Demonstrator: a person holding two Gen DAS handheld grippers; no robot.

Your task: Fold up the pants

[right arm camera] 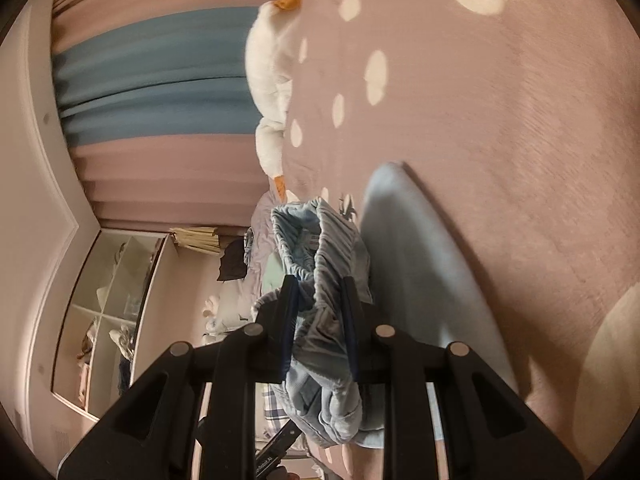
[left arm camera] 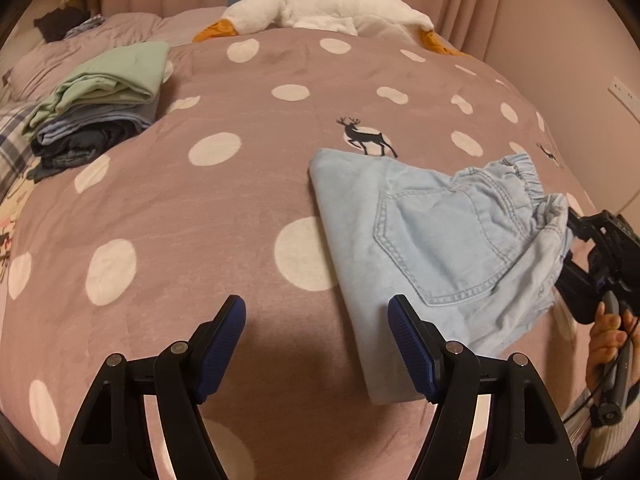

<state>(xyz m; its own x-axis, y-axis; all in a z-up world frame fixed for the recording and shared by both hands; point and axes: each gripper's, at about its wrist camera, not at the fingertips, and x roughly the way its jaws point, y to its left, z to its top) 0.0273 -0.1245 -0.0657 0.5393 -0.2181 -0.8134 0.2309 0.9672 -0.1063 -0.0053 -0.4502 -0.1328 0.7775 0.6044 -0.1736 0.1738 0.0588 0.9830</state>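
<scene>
Pants (left arm camera: 432, 240) may unfold if your right tongs (right arm camera: 318, 332) (clenched on the waistband) tug; left tongs (left arm camera: 316, 344) gape empty.

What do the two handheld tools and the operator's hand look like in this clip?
The left tool has a black plastic frame with triangular cut-outs, silver pivot pins and ribbed blue pads on its fingers. The right tool matches it, with white lettering on a black part below. The bare hand grips a grey handle; a thin black cable runs past.
</scene>
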